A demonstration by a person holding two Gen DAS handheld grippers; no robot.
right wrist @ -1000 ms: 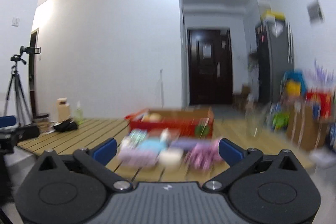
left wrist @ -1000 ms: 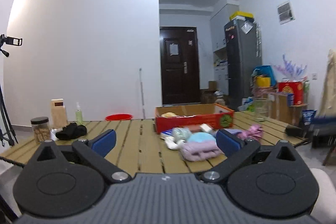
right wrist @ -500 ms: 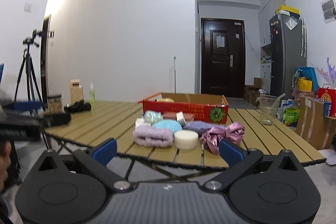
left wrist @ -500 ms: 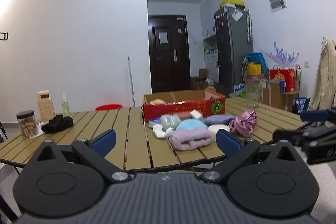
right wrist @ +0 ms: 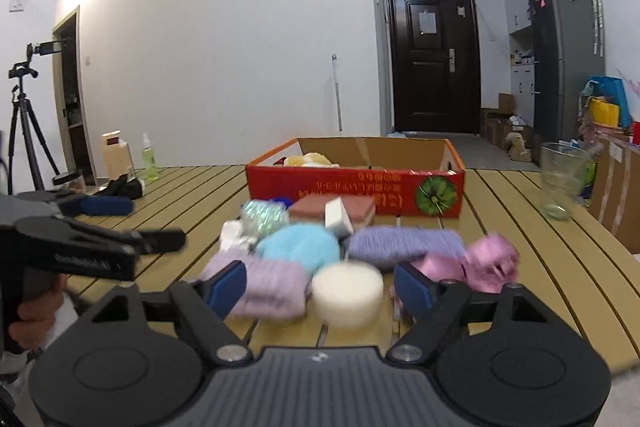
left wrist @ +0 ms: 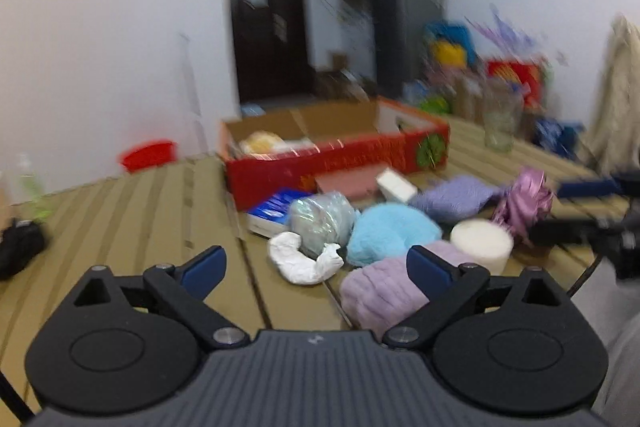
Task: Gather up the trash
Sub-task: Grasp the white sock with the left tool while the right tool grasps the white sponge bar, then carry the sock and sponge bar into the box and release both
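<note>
Both my grippers hover over the pile of trash on the slatted table.

The left view is smeared (the far clutter is unreadable), and my lilac fuzzy roll is partly hidden behind a fingertip. My left gripper is spread wide and empty above the crumpled white paper; my right gripper gapes too, gripping nothing, with the white foam puck between its tips. The red cardboard box sits just behind the pile.
</note>
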